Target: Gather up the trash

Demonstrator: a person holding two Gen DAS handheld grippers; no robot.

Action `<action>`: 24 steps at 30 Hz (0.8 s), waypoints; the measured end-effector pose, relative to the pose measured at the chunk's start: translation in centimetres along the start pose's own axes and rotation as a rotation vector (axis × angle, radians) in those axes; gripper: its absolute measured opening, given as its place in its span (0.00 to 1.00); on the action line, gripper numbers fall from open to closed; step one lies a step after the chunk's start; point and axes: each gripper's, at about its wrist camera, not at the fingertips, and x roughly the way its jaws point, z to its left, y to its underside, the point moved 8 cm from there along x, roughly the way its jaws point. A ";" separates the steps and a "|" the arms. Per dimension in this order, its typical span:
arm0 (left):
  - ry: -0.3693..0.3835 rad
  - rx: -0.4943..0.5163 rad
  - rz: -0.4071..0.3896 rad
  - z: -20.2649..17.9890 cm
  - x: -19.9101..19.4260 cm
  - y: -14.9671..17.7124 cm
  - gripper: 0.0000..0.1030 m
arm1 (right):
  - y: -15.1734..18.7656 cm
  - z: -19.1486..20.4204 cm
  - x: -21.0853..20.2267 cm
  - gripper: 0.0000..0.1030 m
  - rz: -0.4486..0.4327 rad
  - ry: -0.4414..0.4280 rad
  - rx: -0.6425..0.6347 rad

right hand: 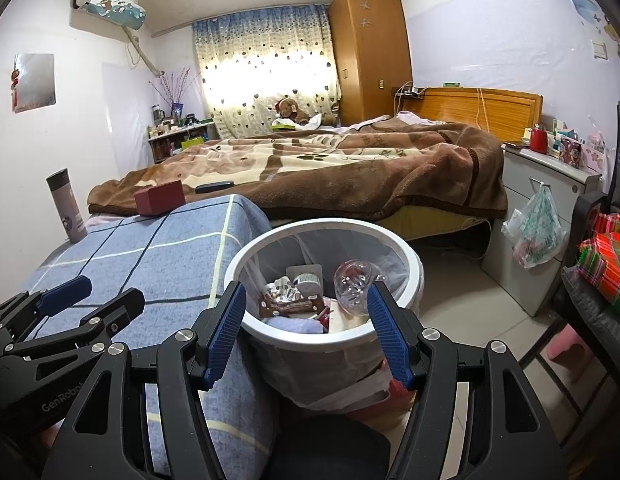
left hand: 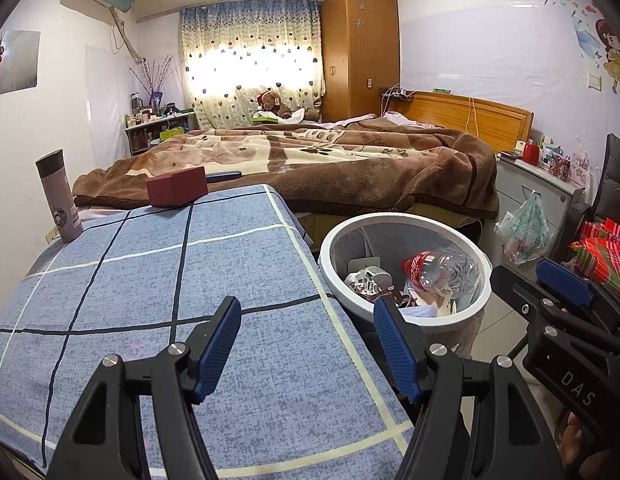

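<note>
Your left gripper (left hand: 307,346) hangs wide open and empty over the blue plaid tablecloth (left hand: 157,280). Your right gripper (right hand: 305,330), jaws equally spread and holding nothing, sits above the round white plastic trash bin (right hand: 406,256). Inside lie a crushed clear plastic bottle with a red label (left hand: 442,270) and brown printed wrappers (right hand: 287,300). Readable lettering: "DAS" and "GenRobot" on the gripper bodies.

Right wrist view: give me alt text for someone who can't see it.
The open, empty right gripper hovers over a white trash bin holding a clear plastic bottle and wrappers. The left gripper is over the blue checked tabletop.
</note>
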 end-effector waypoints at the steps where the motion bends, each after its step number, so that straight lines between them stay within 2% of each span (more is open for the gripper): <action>1: 0.000 0.000 0.001 0.0 0.0 0.0 0.69 | 0.0 0.0 0.0 0.63 -0.001 0.002 -0.001; 24: -0.001 -0.005 0.002 0.3 -0.1 -0.1 0.69 | -0.1 0.1 -0.1 0.63 0.001 -0.002 -0.004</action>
